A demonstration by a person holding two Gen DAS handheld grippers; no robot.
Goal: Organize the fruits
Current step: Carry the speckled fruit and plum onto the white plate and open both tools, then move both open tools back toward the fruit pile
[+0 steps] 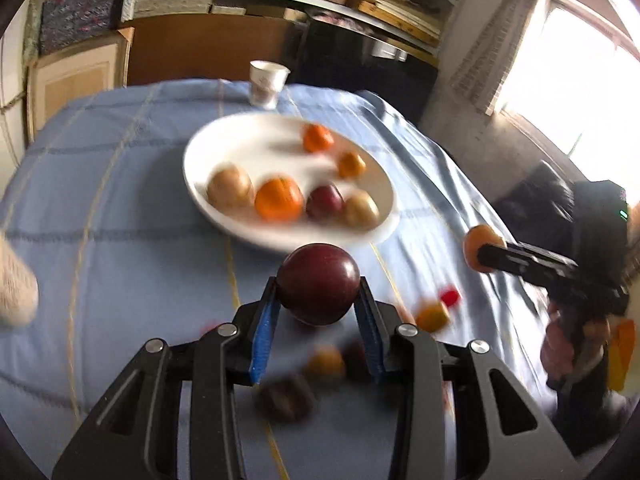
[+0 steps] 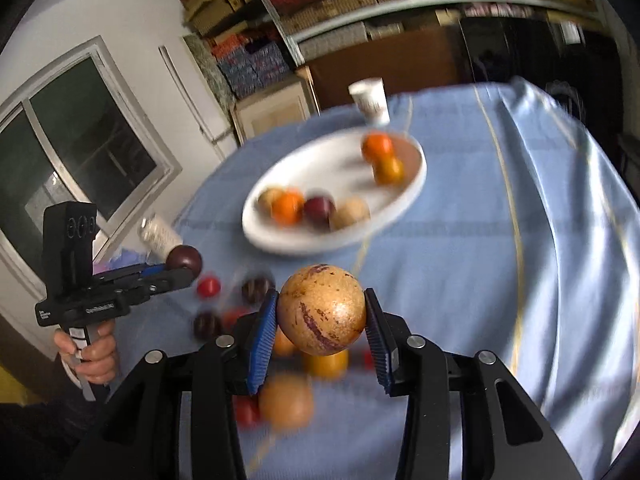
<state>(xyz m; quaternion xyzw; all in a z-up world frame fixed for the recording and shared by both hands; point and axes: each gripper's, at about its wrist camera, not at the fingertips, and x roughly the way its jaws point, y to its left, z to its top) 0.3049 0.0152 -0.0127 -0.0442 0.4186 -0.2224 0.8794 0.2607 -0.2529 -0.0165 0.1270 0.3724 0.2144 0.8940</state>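
Left gripper (image 1: 318, 304) has its blue-padded jaws pinching a smooth dark maroon round fruit (image 1: 319, 283) across its widest part, so it sits snug and shouldn't roll out; right gripper (image 2: 322, 318) is doing the same, jaws pressed onto a tan round fruit with purple streaks (image 2: 322, 309), again gripped at the middle; both fruits hang in the air above the table, not touching the cloth. Directly under the jaws, toward the near edge of the table, lies a loose scatter of small fruits (image 2: 286, 400), orange, red and dark ones, too blurred to count; I'd guess that's the pile being worked through. Further out, around the middle of the table, sits the wide white oval plate (image 1: 200, 192) with six fruits in it already, oranges, tan ones and a maroon one, so that looks like the drop spot and both grippers point that way. Near the far edge stands a white paper cup (image 1: 267, 84); the whole table is draped in a light blue cloth with yellow stripes (image 1: 120, 220). Each gripper's handle is in a person's hand (image 2: 90, 354).
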